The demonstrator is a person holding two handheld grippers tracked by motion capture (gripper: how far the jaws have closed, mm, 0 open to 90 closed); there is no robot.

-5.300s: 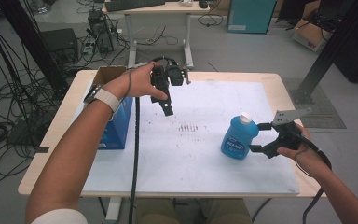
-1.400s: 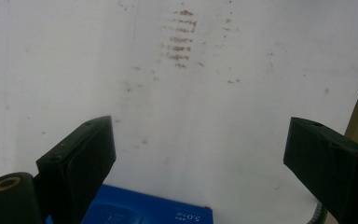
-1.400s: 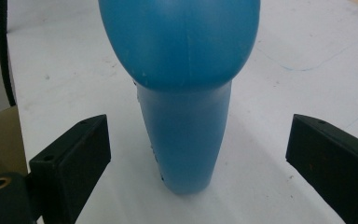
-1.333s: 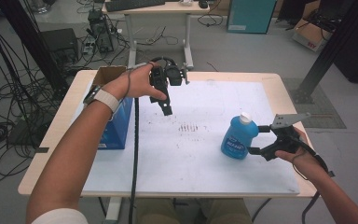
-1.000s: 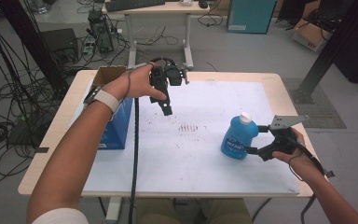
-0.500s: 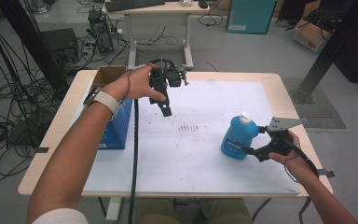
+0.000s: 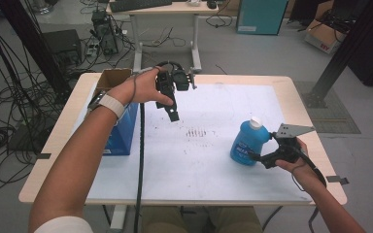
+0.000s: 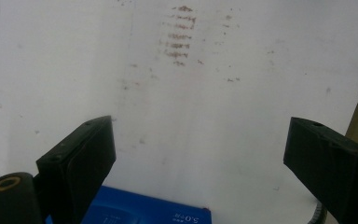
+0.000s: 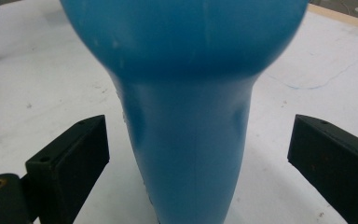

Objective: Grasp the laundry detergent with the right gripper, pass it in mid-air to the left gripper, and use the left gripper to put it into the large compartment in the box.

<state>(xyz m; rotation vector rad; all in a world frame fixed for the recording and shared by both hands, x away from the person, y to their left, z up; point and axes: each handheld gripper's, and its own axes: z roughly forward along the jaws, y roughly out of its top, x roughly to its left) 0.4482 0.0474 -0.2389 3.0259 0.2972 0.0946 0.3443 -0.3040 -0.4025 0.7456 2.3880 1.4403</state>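
bottle (image 7: 246, 144) right, box (image 7: 122, 127) left on table (image 7: 281, 90)

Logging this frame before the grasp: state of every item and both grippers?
Blue plastic bottle with white cap: upright on the table, capped, between the right jaws, not gripped.
Right gripper: open, jaws either side of the bottle's narrow part, gaps showing.
Left gripper: open, nothing between the jaws, held above the table.
Blue carton: at the table's left edge.
Brown cardboard box: top open.
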